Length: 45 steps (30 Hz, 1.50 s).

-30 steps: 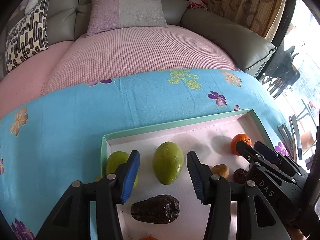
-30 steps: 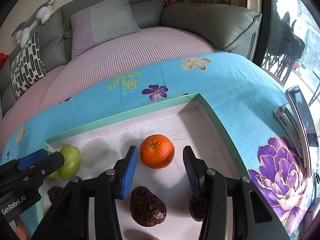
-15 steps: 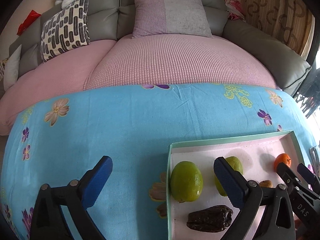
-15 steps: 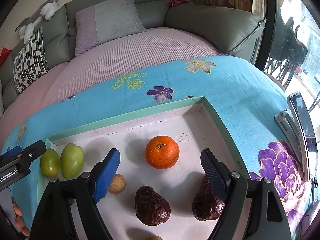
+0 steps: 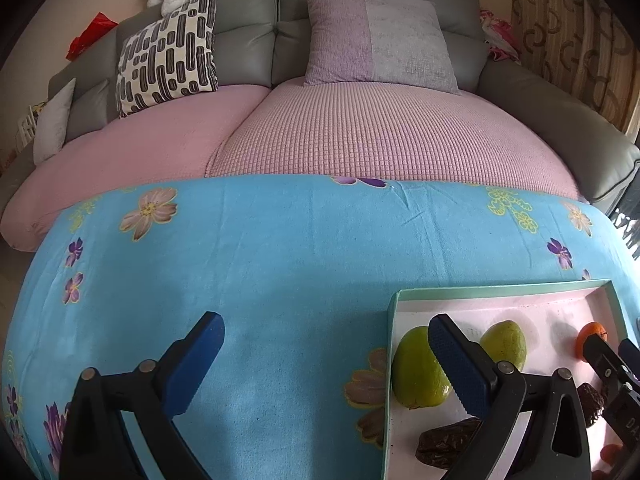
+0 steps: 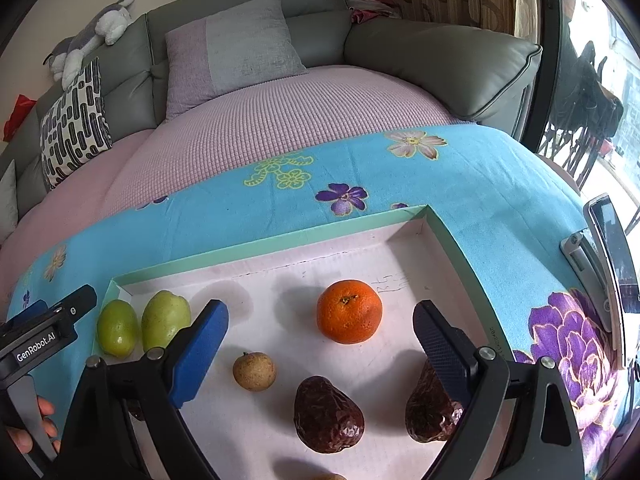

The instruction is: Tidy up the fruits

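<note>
Words you can read on the grippers

The left gripper (image 6: 48, 332) has a small black label with white letters that say "GenRobot.AI"; you can see it in the right wrist view. In the left wrist view, the right gripper (image 5: 612, 364) shows pale letters "DA" at the picture's edge, and the rest is cut off. Inside the tray (image 6: 280, 248) there are some small handwritten marks and a tiny printed line on the right wall, but they are too small to read.
</note>
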{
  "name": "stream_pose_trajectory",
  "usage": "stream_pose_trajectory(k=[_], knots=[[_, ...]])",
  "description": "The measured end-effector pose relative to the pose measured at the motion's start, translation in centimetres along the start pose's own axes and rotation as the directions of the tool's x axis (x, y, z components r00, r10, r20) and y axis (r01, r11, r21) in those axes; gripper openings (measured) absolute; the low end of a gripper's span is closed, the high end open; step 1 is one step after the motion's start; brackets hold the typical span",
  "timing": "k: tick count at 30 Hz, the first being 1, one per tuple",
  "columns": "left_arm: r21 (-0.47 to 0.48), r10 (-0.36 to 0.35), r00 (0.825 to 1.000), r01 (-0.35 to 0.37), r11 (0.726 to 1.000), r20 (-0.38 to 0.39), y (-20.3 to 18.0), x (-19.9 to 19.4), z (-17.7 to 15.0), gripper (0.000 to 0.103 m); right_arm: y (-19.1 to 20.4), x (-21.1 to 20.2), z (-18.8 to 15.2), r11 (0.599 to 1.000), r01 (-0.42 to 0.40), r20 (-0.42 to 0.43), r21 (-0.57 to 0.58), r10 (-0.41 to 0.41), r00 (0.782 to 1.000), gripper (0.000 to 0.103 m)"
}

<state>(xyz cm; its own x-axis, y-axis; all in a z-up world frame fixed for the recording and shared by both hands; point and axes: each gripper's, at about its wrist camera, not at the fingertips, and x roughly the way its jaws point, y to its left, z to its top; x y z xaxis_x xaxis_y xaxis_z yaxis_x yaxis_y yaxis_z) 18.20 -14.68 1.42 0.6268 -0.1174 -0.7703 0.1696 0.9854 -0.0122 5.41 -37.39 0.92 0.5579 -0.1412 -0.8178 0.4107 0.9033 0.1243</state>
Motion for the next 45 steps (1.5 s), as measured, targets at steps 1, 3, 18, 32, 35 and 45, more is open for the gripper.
stream_pose_trajectory(k=[1, 3, 18, 32, 35, 45], knots=[[0.003, -0.005, 1.000, 0.005, 1.000, -0.004, 0.1, -0.1, -0.1, 0.103, 0.0, -0.1, 0.0, 1.000, -0.004, -0.001, 0.003, 0.004, 1.000, 0.094], [0.011, 0.003, 1.000, -0.003, 1.000, -0.009, 0.1, -0.3, -0.4, 0.103, 0.1, -0.4, -0.1, 1.000, -0.009, 0.001, 0.007, 0.009, 1.000, 0.094], [0.045, 0.205, 0.978, -0.206, 0.977, 0.029, 2.3, -4.9, -7.3, 0.103, 1.6, -4.0, -2.5, 0.998, -0.033, -0.002, -0.051, 0.033, 0.999, 0.094], [0.043, 0.238, 0.971, -0.237, 0.971, -0.036, 5.0, -7.2, -9.8, 0.103, 3.3, -7.5, -4.9, 0.995, -0.041, -0.002, -0.096, 0.041, 0.999, 0.094], [0.038, 0.248, 0.968, -0.246, 0.969, -0.042, 5.8, -7.8, -10.0, 0.103, 3.7, -8.5, -5.4, 0.994, -0.037, 0.013, -0.104, 0.039, 0.999, 0.094], [0.002, 0.237, 0.971, -0.237, 0.972, -0.040, 8.4, -9.8, -11.6, 0.103, 5.1, -10.2, -9.2, 0.986, -0.072, -0.005, -0.153, 0.072, 0.997, 0.094]])
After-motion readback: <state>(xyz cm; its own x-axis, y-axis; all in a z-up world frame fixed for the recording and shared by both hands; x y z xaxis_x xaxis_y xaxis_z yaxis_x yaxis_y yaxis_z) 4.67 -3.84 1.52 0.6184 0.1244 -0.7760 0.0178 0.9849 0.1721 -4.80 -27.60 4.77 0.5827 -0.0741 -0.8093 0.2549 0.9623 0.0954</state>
